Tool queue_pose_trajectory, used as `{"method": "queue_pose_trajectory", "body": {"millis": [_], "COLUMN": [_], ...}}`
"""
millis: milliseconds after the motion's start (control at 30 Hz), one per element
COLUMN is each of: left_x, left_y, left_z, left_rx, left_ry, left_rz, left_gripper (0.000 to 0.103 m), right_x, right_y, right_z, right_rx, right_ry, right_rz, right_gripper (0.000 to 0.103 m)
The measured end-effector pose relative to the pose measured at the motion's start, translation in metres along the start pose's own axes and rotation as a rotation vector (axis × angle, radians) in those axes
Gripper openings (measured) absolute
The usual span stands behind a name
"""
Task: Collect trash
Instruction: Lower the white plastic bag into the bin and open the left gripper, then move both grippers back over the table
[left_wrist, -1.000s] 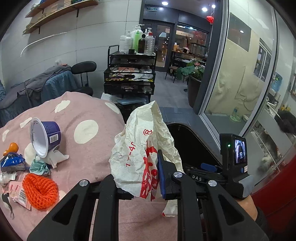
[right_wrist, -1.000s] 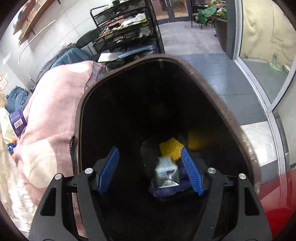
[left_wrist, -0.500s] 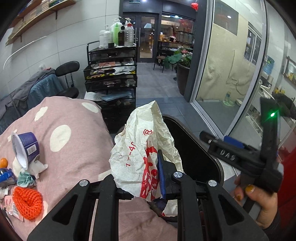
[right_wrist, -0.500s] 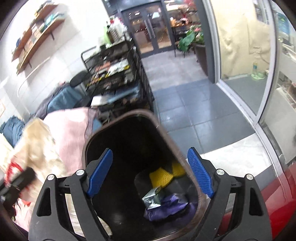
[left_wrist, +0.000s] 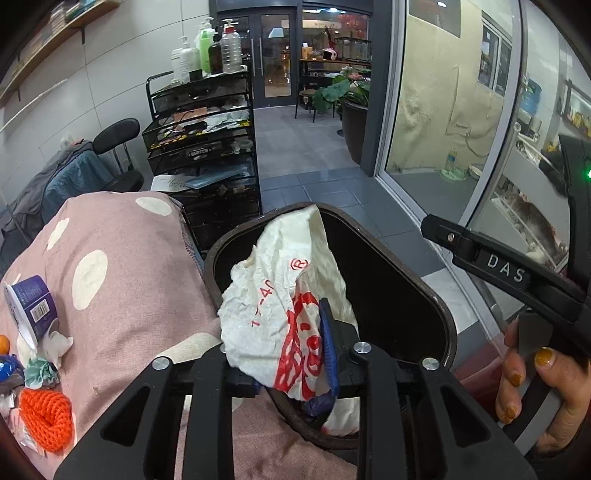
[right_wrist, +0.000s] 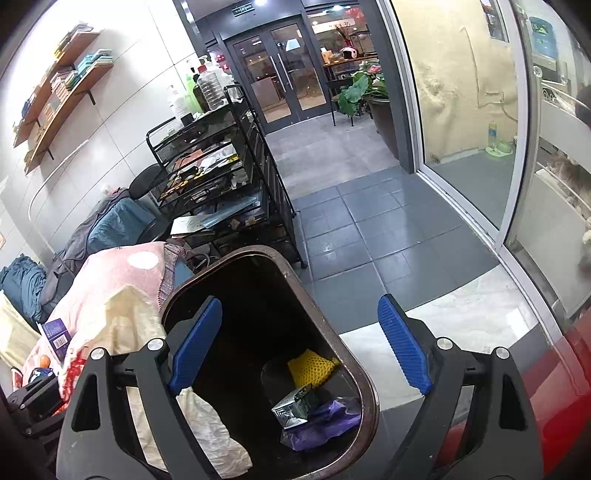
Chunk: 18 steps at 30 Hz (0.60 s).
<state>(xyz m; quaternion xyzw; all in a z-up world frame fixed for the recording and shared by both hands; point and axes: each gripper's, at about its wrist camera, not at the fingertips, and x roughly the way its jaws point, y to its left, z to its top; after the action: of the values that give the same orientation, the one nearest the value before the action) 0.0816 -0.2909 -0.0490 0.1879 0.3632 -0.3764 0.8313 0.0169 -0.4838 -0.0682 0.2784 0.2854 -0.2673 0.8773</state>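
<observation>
right wrist shows bin (right_wrist: 364, 380) holding yellow net (right_wrist: 310, 365); left gripper (left_wrist: 291, 354) clamps wrapper (left_wrist: 280, 295), right gripper (right_wrist: 299, 343) agape.

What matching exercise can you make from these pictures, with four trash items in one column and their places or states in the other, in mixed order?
Items:
1. crumpled paper bag
2. orange net
3. yellow net
4. purple cup

Places or states:
A. at the bottom of the bin
B. lying on its side on the pink cloth
C. held by the left gripper
D. on the cloth, nearest the camera

Pairs: 1-C, 2-D, 3-A, 4-B
</observation>
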Motion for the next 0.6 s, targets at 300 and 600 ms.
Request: {"method": "queue_pose_trajectory", "body": {"millis": [300,600], "left_x": [-0.003,-0.035], "left_y": [0.002,0.001], "left_z": [-0.003,-0.009], "left_rx": [-0.009,0.017], "left_ry": [-0.03,-0.124], "left_rz": [0.024,0.071], "left_gripper": [0.086,0.096], "right_x": [-0.005,-0.007], "right_y": [0.005,0.013], "right_z": [-0.003,-0.003], "right_rx": [-0.013,-0.023], "right_ry": [-0.017,-0.029], "right_rz": [0.024,0.059], "right_gripper": [0.091,0.094]}}
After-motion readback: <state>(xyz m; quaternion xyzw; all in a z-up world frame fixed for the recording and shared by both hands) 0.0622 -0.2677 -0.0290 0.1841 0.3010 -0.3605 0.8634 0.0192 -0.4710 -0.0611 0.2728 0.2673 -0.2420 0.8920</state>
